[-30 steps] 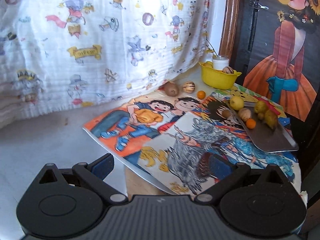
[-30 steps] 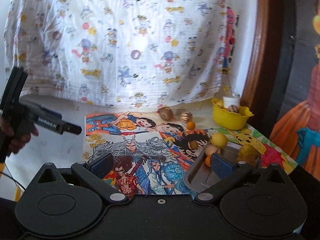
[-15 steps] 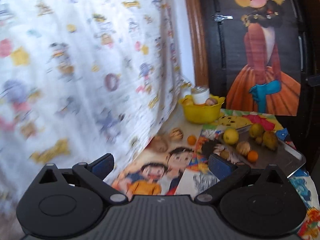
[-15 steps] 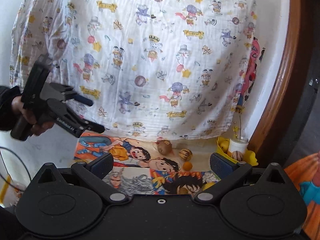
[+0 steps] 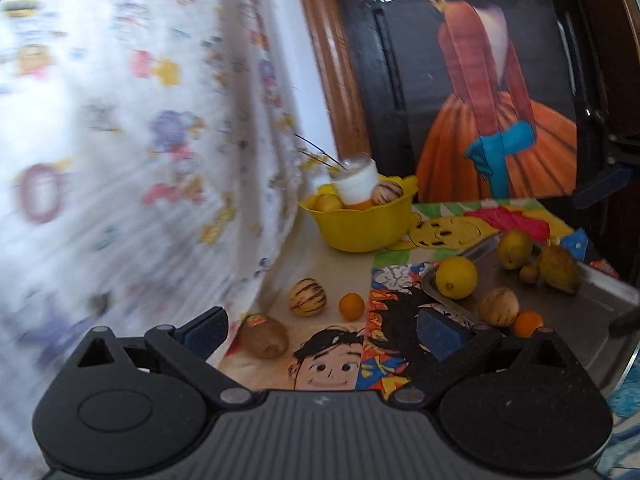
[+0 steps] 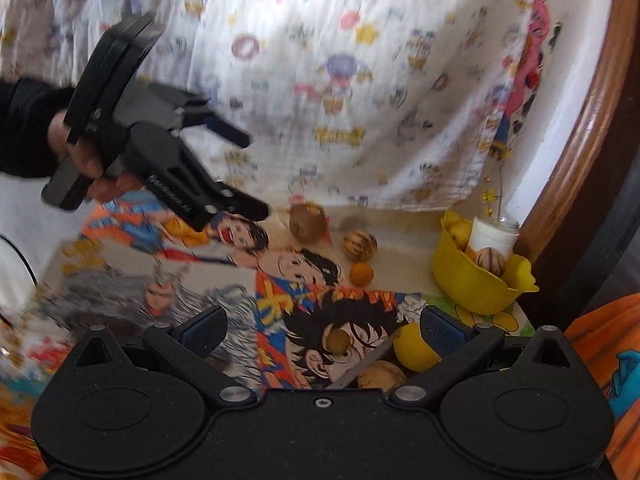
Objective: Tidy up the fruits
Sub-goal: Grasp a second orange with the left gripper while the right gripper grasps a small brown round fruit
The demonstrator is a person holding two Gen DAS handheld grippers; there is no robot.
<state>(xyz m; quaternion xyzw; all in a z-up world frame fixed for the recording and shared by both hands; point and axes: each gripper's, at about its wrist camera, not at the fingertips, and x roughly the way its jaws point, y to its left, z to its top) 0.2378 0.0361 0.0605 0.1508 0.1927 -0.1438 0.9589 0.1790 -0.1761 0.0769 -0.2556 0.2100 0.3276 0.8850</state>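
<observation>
1. The left gripper [image 5: 320, 330] is held with its jaws wide apart and nothing between them, low over the worktop [image 5: 320, 264] and pointed at three loose fruits: a brown kiwi [image 5: 265, 336], a striped melon-like fruit [image 5: 308, 297] and a small orange [image 5: 352, 306].
2. The right gripper [image 6: 322, 330] is likewise spread and empty, above the printed posters [image 6: 320, 312].
3. More fruit lies on the metal tray [image 5: 592, 320], among it a lemon [image 5: 457, 278]; the yellow bowl [image 5: 360, 224] at the back holds several pieces and a white jar [image 5: 357, 182].
4. The step in hand is judged to be an approach to the loose fruits; none appears to have been gripped yet.
5. A round fruit could be nudged and sent rolling toward the hanging cloth [image 5: 120, 140] if one finger touches it first.
6. The kiwi lies just beside the cloth, so fabric could be caught in the jaws.
7. The left-wrist view is blurred, which suggests fast motion; overshoot is a risk.
8. Soft fruit could be bruised by too hard a squeeze.
9. The jar could be tipped if fruit is dropped carelessly into the crowded bowl.
</observation>
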